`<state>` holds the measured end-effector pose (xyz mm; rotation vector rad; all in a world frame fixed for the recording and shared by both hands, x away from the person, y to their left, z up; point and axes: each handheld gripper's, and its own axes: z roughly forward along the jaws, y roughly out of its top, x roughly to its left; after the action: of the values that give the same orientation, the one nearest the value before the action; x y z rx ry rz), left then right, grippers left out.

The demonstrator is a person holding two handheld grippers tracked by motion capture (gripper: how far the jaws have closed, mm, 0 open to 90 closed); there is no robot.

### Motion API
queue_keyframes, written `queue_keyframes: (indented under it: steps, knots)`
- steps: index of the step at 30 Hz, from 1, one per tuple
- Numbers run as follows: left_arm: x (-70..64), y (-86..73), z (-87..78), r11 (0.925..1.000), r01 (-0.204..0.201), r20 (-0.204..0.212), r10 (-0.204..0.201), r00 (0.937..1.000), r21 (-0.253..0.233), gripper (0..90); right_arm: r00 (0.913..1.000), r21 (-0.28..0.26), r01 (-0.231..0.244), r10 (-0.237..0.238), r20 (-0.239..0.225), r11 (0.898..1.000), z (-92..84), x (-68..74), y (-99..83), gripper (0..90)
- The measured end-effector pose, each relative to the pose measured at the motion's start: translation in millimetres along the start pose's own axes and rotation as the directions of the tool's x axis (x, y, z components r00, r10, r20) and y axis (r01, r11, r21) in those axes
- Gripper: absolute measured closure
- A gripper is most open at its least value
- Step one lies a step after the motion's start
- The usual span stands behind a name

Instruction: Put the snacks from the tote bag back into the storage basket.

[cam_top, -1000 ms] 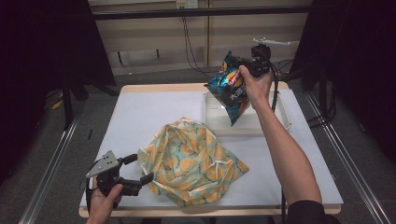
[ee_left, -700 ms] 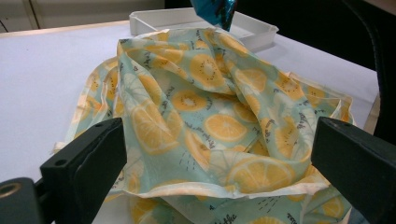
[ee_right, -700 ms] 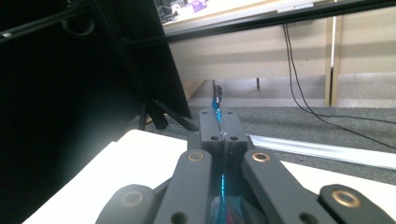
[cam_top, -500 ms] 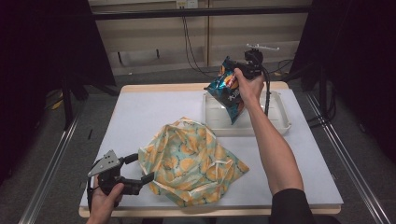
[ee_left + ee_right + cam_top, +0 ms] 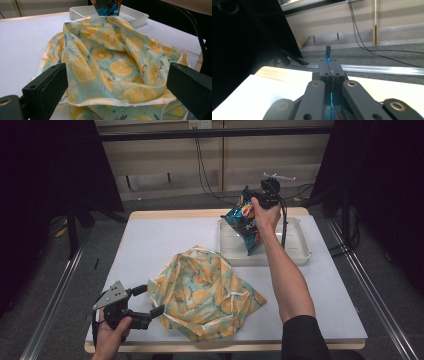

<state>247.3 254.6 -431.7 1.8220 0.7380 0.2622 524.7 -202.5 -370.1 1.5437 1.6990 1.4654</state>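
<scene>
A blue snack bag (image 5: pixel 246 221) hangs above the white tray (image 5: pixel 299 251) at the back right of the table. My right gripper (image 5: pixel 254 200) is shut on the bag's top edge; the blue foil edge (image 5: pixel 329 65) is pinched between its jaws. A cloth bag printed with orange slices (image 5: pixel 205 293) lies crumpled at the table's front middle. My left gripper (image 5: pixel 151 299) stands open at the cloth bag's left edge, and the cloth bag (image 5: pixel 112 65) spreads out just beyond its wide-apart jaws. The snack bag's lower tip (image 5: pixel 107 7) shows behind the cloth.
The white table (image 5: pixel 150 240) has bare room at its left and back left. The tray (image 5: pixel 135 15) sits past the cloth bag. Black curtains and floor cables lie beyond the table's far edge. A metal rail (image 5: pixel 55 295) runs along the left.
My right gripper has carried the snack bag down and to the left, lower over the tray. The left gripper and the cloth bag have stayed put.
</scene>
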Motion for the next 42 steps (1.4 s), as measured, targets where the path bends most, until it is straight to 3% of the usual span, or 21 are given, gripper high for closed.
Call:
queue_keyframes:
  steps: [3,14,21,23,25,26,29,30,31,32,35,36,42]
  knots:
    - [0.3,0.2,-0.1,1.0,-0.001,-0.002,0.001,1.0,-0.004,3.7,0.9993,0.012,0.016,-0.016,0.032,1.0,2.2,-5.0,-1.6,90.0]
    - [1.2,-1.3,-1.5,1.0,0.008,-0.014,-0.008,0.9999,0.001,3.7,0.9975,0.013,-0.023,0.022,0.068,1.0,0.6,-26.0,-0.4,86.1]
    - [1.4,-1.8,-1.0,1.0,0.005,-0.007,-0.005,1.0,0.002,3.7,0.9948,0.007,-0.032,0.031,0.098,0.999,-3.3,-36.5,1.4,75.1]
    - [2.2,-2.1,-0.6,1.0,0.002,-0.002,-0.002,1.0,0.005,3.7,0.9956,0.016,-0.023,0.021,0.092,1.0,-4.6,-38.4,0.2,73.1]
    - [1.8,-2.5,0.1,0.9999,0.01,-0.003,-0.01,0.9999,0.006,3.7,0.9955,0.015,-0.017,0.016,0.094,1.0,-6.5,-38.2,-2.0,65.0]
    - [1.7,-2.6,0.4,0.9999,0.009,-0.002,-0.009,1.0,0.006,3.7,0.9973,0.021,-0.008,0.007,0.073,1.0,-8.8,-36.9,-3.6,62.3]
    - [0.7,-2.2,0.5,0.9999,0.006,-0.01,-0.006,0.9999,0.009,3.7,0.9991,0.023,0.028,-0.028,0.032,0.999,-14.1,-33.1,-5.8,67.0]
    - [0.3,-2.3,1.1,0.9999,0.004,-0.007,-0.004,1.0,0.011,3.7,0.9982,0.04,0.059,-0.059,-0.013,0.997,-19.8,-29.6,-10.0,78.8]
    - [0.3,-2.3,1.1,0.9999,0.004,-0.007,-0.004,1.0,0.011,3.8,0.9982,0.04,0.059,-0.059,-0.013,0.997,-19.8,-29.6,-10.0,78.8]
    - [-0.3,-2.2,1.3,0.9999,0.001,-0.004,-0.001,1.0,0.012,3.7,0.9954,0.046,0.085,-0.082,-0.048,0.995,-26.9,-26.9,-16.8,88.5]
    - [-2.2,-1.9,1.7,0.9999,-0.005,-0.003,0.005,1.0,0.014,3.7,0.9931,0.062,0.106,-0.103,-0.055,0.992,-31.0,-26.1,-26.0,90.0]
    - [-4.2,-1.6,2.4,0.9998,-0.002,-0.011,0.002,0.9999,0.02,3.7,0.9922,0.094,0.117,-0.112,-0.054,0.989,-31.3,-28.4,-35.9,90.0]
    - [-4.5,-1.5,3.0,0.9996,-0.008,-0.012,0.009,0.9999,0.026,3.8,0.9947,0.159,0.098,-0.092,-0.046,0.982,-21.1,-37.5,-58.0,90.0]
